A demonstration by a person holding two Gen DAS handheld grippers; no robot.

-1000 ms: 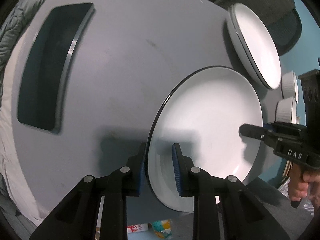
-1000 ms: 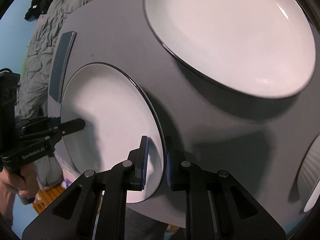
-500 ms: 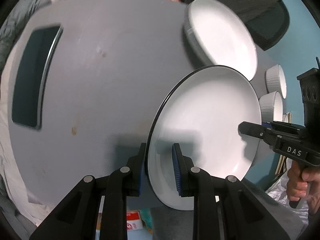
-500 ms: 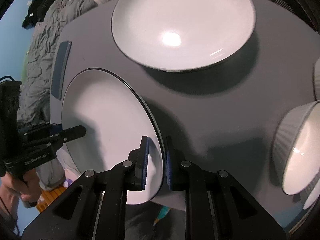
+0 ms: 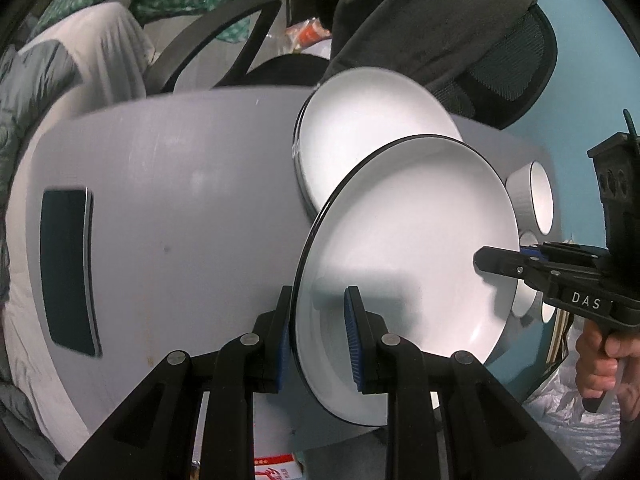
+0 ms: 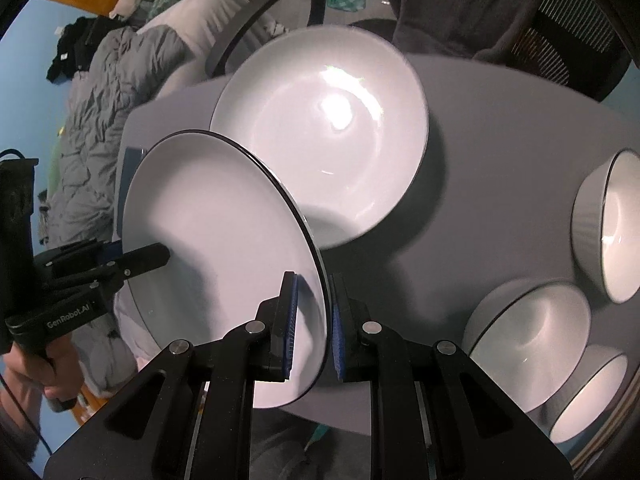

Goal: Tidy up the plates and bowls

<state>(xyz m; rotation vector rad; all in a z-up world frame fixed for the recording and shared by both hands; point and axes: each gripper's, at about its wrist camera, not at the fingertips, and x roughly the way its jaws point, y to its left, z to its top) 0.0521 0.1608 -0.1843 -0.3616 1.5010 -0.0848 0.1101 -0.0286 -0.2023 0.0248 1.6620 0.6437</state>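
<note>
White plate (image 5: 408, 248) gripped at opposite rims by left hand-held gripper (image 5: 316, 336) and right hand-held gripper (image 6: 314, 324)

right gripper (image 5: 496, 261): "DAS" | left gripper (image 6: 162, 256): "GenRobot.AI" (white lettering)

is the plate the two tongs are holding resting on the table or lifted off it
Lifted. The plate is clamped at opposite rims by the left tongs and right tongs, partly overlapping the other plate on the table.

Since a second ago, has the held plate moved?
Yes. The held plate, clamped by both grippers, now overlaps the white plate on the table, having closed in from beside it.
</note>
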